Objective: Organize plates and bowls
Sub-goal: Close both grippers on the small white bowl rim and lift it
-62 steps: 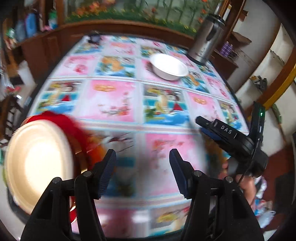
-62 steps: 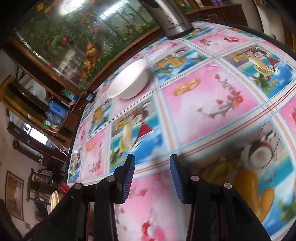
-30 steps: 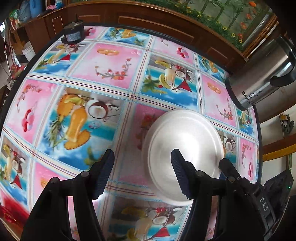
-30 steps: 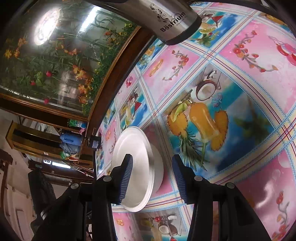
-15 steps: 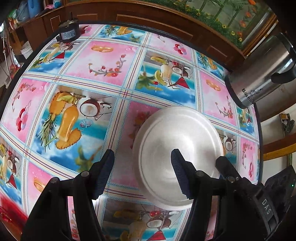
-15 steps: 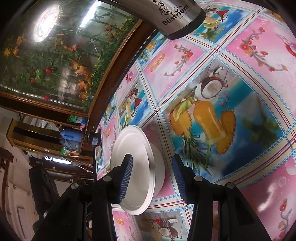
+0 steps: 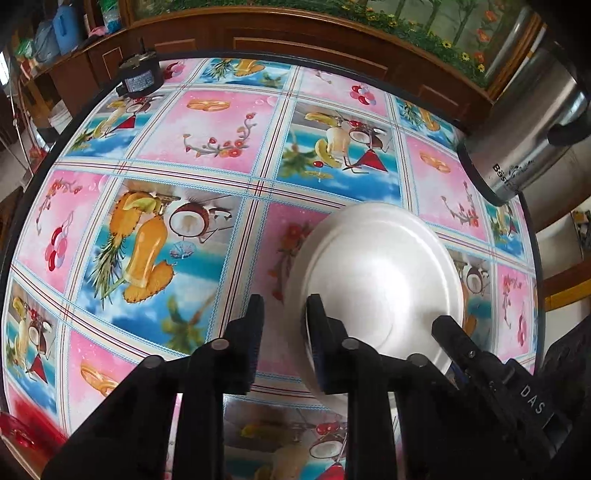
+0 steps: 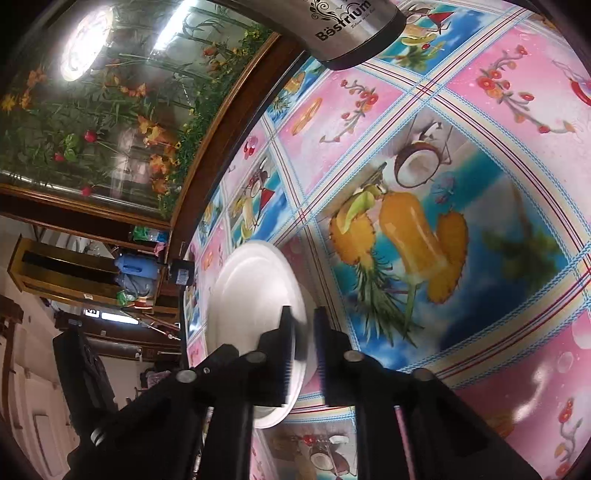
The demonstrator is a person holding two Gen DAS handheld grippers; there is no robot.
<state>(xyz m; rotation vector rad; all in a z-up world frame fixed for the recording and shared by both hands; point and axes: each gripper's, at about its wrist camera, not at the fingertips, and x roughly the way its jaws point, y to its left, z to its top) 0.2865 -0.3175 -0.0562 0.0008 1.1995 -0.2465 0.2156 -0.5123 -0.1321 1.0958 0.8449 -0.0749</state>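
A white bowl [image 7: 376,273] stands on the table with the fruit-print cloth [image 7: 207,122]. My left gripper [image 7: 286,325] straddles the bowl's left rim. Its jaws are closing, and a strip of cloth still shows between the outer pad and the rim. In the right wrist view my right gripper [image 8: 303,332] is shut on the near rim of the white bowl [image 8: 251,295]. One of the right gripper's fingers [image 7: 448,334] also shows at the bowl's lower right edge.
A steel jug [image 7: 524,147] stands just right of the bowl, close above it in the right wrist view [image 8: 347,22]. A small black device [image 7: 138,79] sits at the far left table edge. Something red [image 7: 22,432] lies at the near left corner.
Both pairs of jaws have narrowed from wide apart, each around a side of the bowl's rim. Two seconds ago both grippers were farther from the bowl, the left beside a cream plate.
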